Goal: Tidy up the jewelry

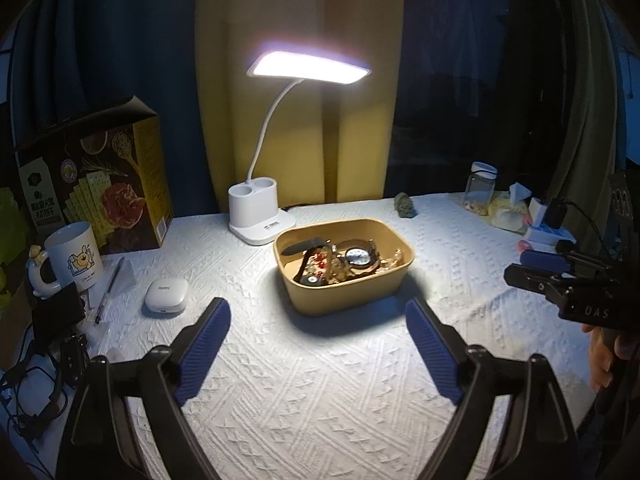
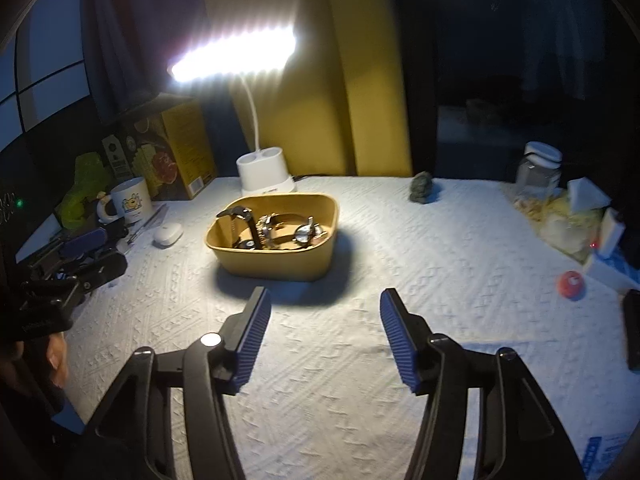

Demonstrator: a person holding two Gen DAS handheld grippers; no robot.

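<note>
A tan box (image 1: 380,294) (image 2: 316,262) stands on the white cloth under the lamp. Inside it lie watches (image 1: 357,258) (image 2: 305,233), a black strap (image 1: 306,245) and small beaded jewelry (image 1: 320,262). My left gripper (image 1: 318,312) hangs open just short of the box, nothing between its blue pads. My right gripper (image 2: 325,303) is open too, a little back from the box's near wall, empty. Each gripper shows at the other view's edge: the right gripper (image 1: 538,268) and the left gripper (image 2: 86,248).
A white desk lamp (image 1: 262,216) stands behind the box. At the left are a cracker carton (image 1: 100,172), a mug (image 1: 74,258), a pen (image 1: 108,290) and a white earbud case (image 1: 166,292). A jar (image 1: 480,188), tissues (image 1: 514,204), a small stone (image 1: 405,203) and a red ball (image 2: 571,285) sit at the right.
</note>
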